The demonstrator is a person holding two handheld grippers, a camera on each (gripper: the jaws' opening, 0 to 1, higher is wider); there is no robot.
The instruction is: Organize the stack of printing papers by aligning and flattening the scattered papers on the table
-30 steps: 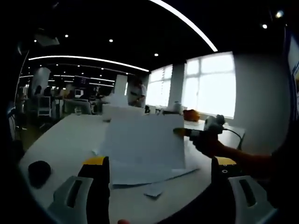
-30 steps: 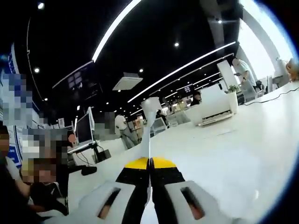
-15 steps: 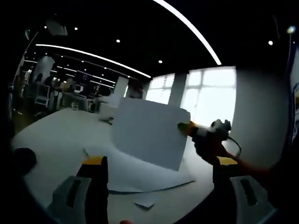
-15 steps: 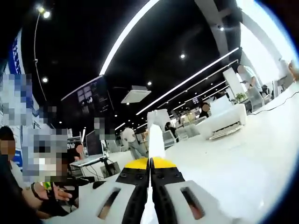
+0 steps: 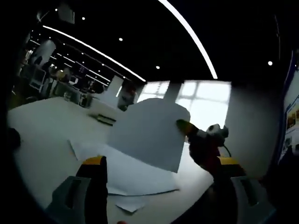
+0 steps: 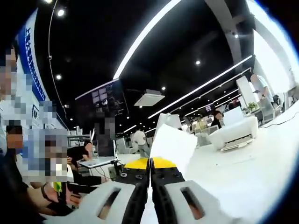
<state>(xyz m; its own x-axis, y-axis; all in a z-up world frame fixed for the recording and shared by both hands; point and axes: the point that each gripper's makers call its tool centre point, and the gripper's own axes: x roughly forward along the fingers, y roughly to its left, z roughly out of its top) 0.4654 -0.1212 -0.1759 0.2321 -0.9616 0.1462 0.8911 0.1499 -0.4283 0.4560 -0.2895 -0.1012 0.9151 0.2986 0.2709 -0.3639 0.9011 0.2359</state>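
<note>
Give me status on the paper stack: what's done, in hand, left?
Done: nothing aligned yet. In hand: the right hand-held gripper is shut on one sheet, held up off the table. Left: loose papers lie askew there, plus a small scrap; the left hand-held gripper is open.

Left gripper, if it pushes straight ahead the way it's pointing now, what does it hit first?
Probably the lifted sheet, held upright by the right gripper between the open left gripper's jaws' line; depth is unclear. The loose papers lie lower on the table.
</note>
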